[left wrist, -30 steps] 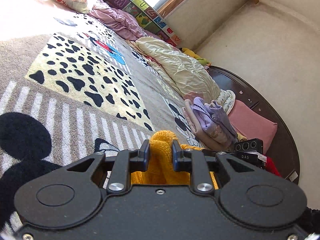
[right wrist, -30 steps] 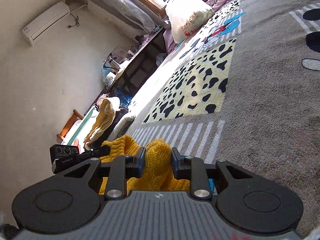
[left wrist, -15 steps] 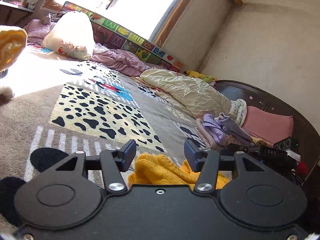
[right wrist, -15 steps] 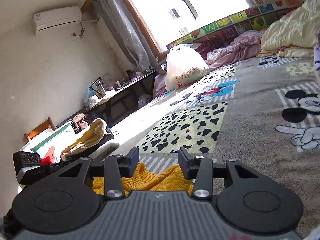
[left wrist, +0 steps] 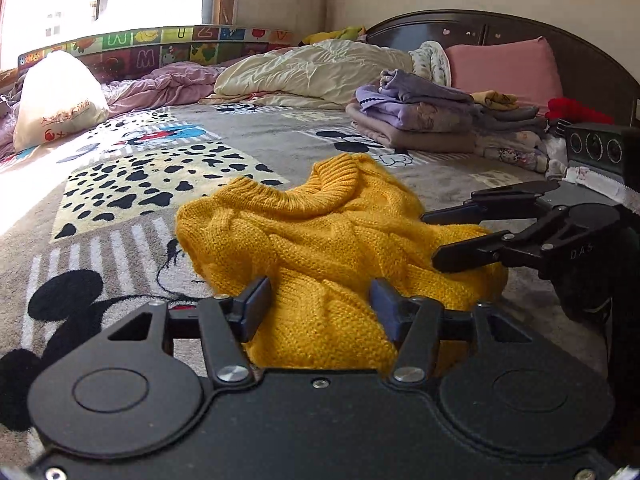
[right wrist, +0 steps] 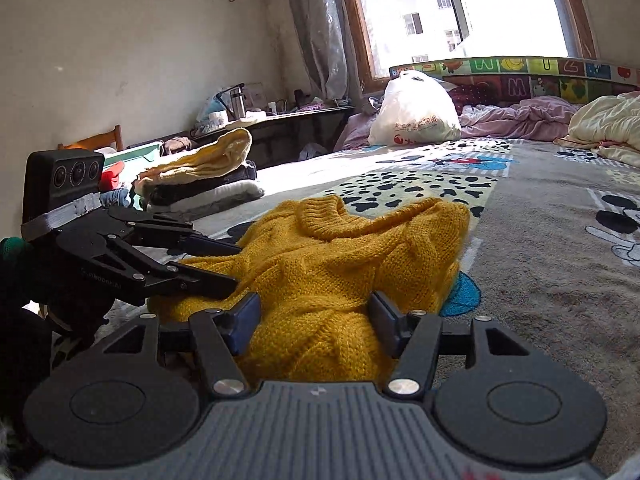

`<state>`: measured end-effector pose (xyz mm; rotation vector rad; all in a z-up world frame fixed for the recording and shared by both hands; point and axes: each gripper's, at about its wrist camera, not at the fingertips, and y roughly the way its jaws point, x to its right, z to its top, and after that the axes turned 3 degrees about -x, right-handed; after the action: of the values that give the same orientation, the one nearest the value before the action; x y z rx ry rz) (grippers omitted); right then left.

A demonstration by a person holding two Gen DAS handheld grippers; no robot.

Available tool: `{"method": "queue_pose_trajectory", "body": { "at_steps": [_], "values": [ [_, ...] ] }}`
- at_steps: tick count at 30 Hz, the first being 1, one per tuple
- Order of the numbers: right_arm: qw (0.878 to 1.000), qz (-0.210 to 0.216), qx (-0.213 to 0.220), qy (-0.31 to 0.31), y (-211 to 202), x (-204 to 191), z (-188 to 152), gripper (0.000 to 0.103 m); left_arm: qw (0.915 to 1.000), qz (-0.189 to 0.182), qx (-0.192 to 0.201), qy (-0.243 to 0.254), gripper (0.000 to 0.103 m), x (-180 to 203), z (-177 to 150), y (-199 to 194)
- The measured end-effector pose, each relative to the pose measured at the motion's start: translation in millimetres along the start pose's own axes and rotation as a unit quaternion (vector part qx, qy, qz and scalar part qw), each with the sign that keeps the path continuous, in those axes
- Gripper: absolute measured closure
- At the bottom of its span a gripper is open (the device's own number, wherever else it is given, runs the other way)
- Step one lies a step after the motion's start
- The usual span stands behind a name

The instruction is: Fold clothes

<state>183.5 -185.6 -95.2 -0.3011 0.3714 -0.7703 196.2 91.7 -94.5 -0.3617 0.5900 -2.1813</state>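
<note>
Knitwear fills the middle of both views: a yellow cable-knit sweater point(left wrist: 332, 240) lies bunched on the cartoon-print bedspread point(left wrist: 120, 184), its ribbed collar turned up toward the window. The left gripper point(left wrist: 320, 308) has its jaws spread wide with the near edge of the sweater lying between the pads, not pinched. The right gripper point(right wrist: 316, 314) is likewise released, jaws apart over the sweater's near edge. Each camera catches the other tool from the side, fingers parted, just above the knit. Only the left wrist view shows the dark headboard point(left wrist: 500, 28), a pink pillow point(left wrist: 504, 64) and a stack of folded clothes point(left wrist: 420, 116) in lilac and beige. Only the right wrist view shows the curtain point(right wrist: 316, 28), a cluttered side table point(right wrist: 280, 116) and another pile of folded garments point(right wrist: 208, 176) topped by a pale yellow piece. A white plastic bag point(right wrist: 416, 112) appears in both.
</note>
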Motion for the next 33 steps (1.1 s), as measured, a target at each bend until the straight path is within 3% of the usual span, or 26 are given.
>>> {"method": "queue_pose_trajectory", "body": {
  "at_steps": [3, 8, 13, 16, 19, 21, 23, 28, 33],
  "values": [
    [1.0, 0.005, -0.003, 0.022, 3.5, 9.2, -0.3, 0.043, 1.0, 0.0, -0.002, 0.006, 0.043, -4.0, -3.8, 7.2],
    [1.0, -0.008, -0.013, 0.006, -5.4, -2.9, 8.4, 0.044, 1.0, 0.002, 0.0, -0.003, 0.043, -1.0, 0.6, -3.0],
    [0.998, -0.049, 0.027, -0.041, -24.2, -10.1, 31.4, 0.047, 0.993, 0.054, 0.096, -0.043, 0.045, -1.9, 25.3, -29.6],
    [0.997, -0.057, 0.029, -0.044, -10.7, -0.4, 44.3, 0.047, 0.9904, 0.057, 0.111, -0.06, 0.045, -10.9, 34.1, -10.7],
    [0.998, -0.051, -0.002, -0.048, 15.0, 11.5, 45.6, 0.047, 0.9961, 0.03, 0.072, -0.041, 0.045, -13.4, 29.4, 11.8],
    [0.997, -0.047, -0.04, -0.04, 31.6, 18.3, 34.4, 0.044, 0.9985, 0.043, 0.032, -0.015, 0.045, -9.5, 20.4, 25.3],
    [0.998, -0.033, -0.05, -0.013, 36.5, 27.9, 29.4, 0.042, 0.9987, 0.048, 0.014, -0.011, 0.042, -10.7, 16.8, 33.3],
    [0.998, -0.01, -0.061, 0.03, 40.0, 42.7, 23.0, 0.04, 0.999, 0.044, 0.004, -0.008, 0.041, -11.4, 14.8, 40.4],
    [0.998, -0.03, -0.051, 0.018, 37.6, 31.7, 21.4, 0.04, 0.9981, 0.061, 0.008, 0.002, 0.041, -3.5, 11.8, 36.5]
  ]
}}
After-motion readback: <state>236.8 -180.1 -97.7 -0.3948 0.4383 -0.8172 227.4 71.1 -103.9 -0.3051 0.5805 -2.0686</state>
